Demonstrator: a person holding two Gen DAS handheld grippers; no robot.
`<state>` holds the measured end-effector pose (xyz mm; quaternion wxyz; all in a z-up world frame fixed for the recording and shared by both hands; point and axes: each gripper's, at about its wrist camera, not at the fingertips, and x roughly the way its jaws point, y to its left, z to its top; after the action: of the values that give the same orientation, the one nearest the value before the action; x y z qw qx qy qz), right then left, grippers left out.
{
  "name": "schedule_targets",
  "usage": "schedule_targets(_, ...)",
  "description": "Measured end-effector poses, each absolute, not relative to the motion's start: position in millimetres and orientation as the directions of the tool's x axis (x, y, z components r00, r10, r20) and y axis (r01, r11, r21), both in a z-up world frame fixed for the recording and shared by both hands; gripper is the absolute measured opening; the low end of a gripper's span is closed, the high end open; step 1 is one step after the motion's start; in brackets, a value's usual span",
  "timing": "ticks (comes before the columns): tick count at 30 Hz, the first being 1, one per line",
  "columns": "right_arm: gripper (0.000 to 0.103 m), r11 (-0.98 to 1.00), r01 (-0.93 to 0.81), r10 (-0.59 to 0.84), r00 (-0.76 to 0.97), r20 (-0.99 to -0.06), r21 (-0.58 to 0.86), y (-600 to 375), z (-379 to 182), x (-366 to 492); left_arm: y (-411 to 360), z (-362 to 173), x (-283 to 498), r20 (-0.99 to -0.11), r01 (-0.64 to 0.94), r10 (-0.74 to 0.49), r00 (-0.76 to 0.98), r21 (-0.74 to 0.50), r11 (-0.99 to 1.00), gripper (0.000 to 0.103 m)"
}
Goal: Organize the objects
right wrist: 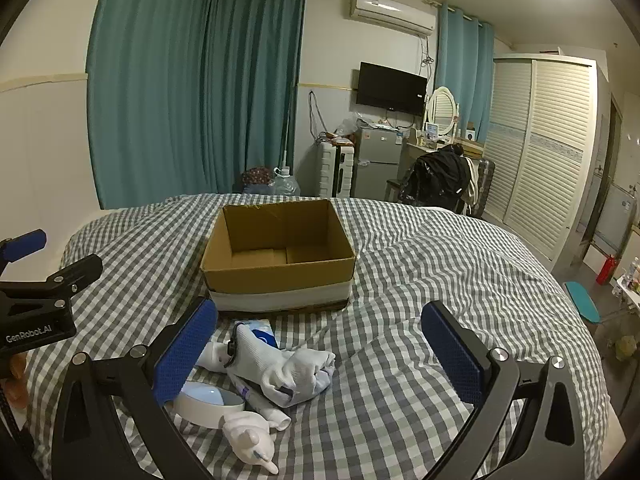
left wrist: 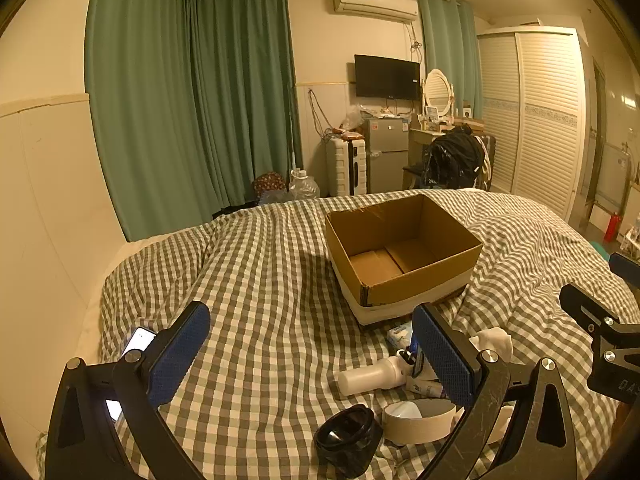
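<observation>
An open, empty cardboard box [left wrist: 416, 276] stands on the checked bedcover; it also shows in the right wrist view [right wrist: 280, 276]. In front of it lies a pile: a white bottle [left wrist: 368, 378], a black round lid [left wrist: 346, 438], a tape roll [left wrist: 420, 420], white socks [right wrist: 292, 372], a white figurine [right wrist: 250, 438] and a blue-white packet [right wrist: 262, 332]. My left gripper [left wrist: 312, 356] is open and empty, above the bed left of the pile. My right gripper [right wrist: 320, 356] is open and empty, above the socks.
A phone [left wrist: 138, 340] lies on the bed at the left. The checked bedcover [right wrist: 440, 280] spreads right of the box. Beyond the bed stand green curtains, a small fridge [left wrist: 386, 152], a suitcase, a chair with dark clothes and a white wardrobe [left wrist: 540, 120].
</observation>
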<state>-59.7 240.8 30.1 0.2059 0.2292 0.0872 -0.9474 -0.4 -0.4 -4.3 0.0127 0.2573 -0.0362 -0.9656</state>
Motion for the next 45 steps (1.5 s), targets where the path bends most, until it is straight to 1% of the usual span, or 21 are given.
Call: schedule_targets(45, 0.103, -0.873, 0.483, -0.390, -0.773, -0.500, -0.066, 228.2, 24.6, -55.0, -3.4, -8.1, -1.3, -0.521, 0.037, -0.059, -0.851, 0.053, -0.998, 0.103)
